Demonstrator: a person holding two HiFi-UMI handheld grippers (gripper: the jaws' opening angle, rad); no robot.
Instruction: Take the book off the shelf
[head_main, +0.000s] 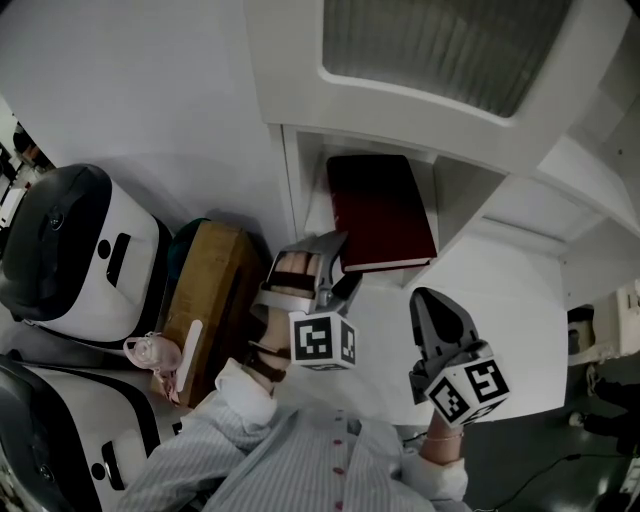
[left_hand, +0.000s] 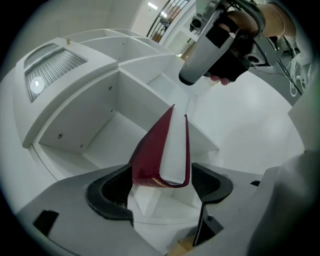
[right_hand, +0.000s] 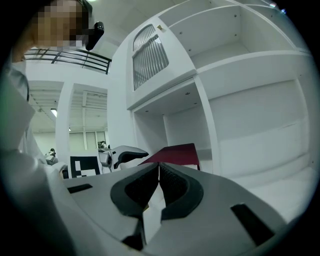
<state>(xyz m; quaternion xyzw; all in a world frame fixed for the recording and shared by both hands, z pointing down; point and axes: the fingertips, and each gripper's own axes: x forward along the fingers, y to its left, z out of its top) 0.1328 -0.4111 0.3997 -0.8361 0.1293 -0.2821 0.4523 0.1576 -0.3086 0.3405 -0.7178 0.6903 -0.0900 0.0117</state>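
left gripper view: step 1, the grasp. left gripper (left_hand: 162, 181) stands released, ribbed black pads flanking but not pressing the near end of the book (left_hand: 150, 150), which lies in the white shelf (left_hand: 85, 120) compartment at 12 o'clock. glossy dark-red hard cover, smooth white page block. next move probably calls for clenching, then withdrawing. right gripper (right_hand: 159, 182) clenched, empty.

The dark red hardcover book (head_main: 380, 210) lies flat in a compartment of the white shelf unit (head_main: 297, 180). The left gripper (head_main: 335, 265) sits at the book's near end, with its corner between the jaws. The right gripper (head_main: 425, 297) is to the right, apart from the book. A brown cardboard box (head_main: 212, 290) stands left of the shelf unit, and a white-and-black rounded machine (head_main: 70, 250) stands beyond it.
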